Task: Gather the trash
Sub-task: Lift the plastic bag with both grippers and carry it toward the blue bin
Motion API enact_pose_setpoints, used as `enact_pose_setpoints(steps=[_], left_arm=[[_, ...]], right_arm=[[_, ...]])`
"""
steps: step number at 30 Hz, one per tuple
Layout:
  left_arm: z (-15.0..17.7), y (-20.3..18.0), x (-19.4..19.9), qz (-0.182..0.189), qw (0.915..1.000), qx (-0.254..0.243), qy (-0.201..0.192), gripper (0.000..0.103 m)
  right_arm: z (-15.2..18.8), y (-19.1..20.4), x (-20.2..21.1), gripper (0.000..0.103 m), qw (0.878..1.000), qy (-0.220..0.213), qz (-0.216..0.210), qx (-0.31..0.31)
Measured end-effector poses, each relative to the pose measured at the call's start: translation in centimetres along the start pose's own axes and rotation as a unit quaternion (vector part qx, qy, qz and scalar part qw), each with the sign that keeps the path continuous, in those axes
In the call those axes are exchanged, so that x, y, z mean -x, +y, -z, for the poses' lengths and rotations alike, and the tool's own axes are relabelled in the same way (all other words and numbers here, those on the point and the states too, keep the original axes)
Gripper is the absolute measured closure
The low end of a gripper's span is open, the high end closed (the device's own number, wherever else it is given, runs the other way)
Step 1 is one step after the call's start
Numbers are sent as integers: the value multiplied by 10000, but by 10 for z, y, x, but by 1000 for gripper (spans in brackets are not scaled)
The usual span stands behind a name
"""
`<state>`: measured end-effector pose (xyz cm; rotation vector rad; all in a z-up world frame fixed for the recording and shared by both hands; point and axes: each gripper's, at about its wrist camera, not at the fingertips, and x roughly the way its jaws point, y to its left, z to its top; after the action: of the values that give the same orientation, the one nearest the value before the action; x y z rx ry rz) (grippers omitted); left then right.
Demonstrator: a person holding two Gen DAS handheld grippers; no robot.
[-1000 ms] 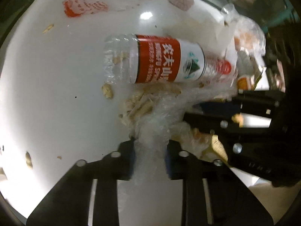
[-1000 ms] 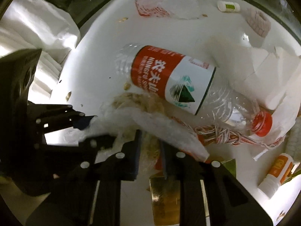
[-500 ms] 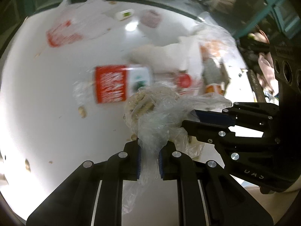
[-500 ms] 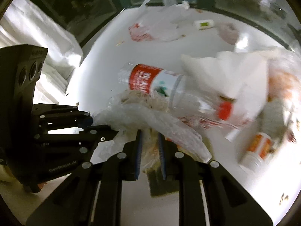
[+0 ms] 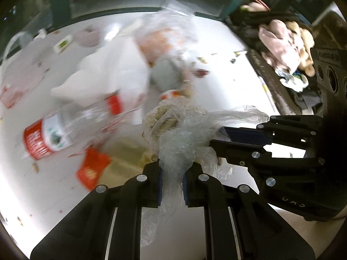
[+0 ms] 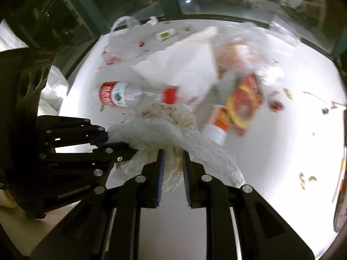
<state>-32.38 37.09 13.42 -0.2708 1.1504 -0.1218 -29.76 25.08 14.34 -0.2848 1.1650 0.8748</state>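
A crumpled clear plastic bag (image 5: 184,136) with brownish food scraps inside hangs above the white table (image 5: 32,184). My left gripper (image 5: 172,173) is shut on its near end. My right gripper (image 6: 172,162) is shut on another part of the same bag (image 6: 160,127). The right gripper also shows at the right of the left wrist view (image 5: 219,136), the left gripper at the left of the right wrist view (image 6: 121,147). A water bottle (image 6: 132,94) with a red label and red cap lies on the table behind the bag.
White paper (image 6: 184,69), a clear bag with orange contents (image 6: 236,49), a red and yellow wrapper (image 6: 243,106), a small orange and white bottle (image 6: 216,123) and a red printed plastic bag (image 6: 121,47) lie on the table. Crumbs are scattered. Soft toys (image 5: 286,43) lie beyond the table's right edge.
Both grippers have lifted the plastic bag up off the table and back. The bottle and other litter now lie farther away and lower in view.
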Motion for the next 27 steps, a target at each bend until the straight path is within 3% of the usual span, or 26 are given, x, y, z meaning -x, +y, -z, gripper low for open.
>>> enact_pose_setpoints(steps=[13, 18, 27], left_arm=[[-23, -111, -43, 122, 9997, -221, -27, 91], [-26, -136, -53, 105, 9996, -263, 58, 91], [-25, -156, -54, 246, 9970, -723, 158, 91]], right_arm=[[42, -92, 50, 85, 9996, -126, 195, -161], [53, -115, 59, 85, 9995, -124, 170, -242], [75, -121, 74, 85, 9968, -302, 319, -665]])
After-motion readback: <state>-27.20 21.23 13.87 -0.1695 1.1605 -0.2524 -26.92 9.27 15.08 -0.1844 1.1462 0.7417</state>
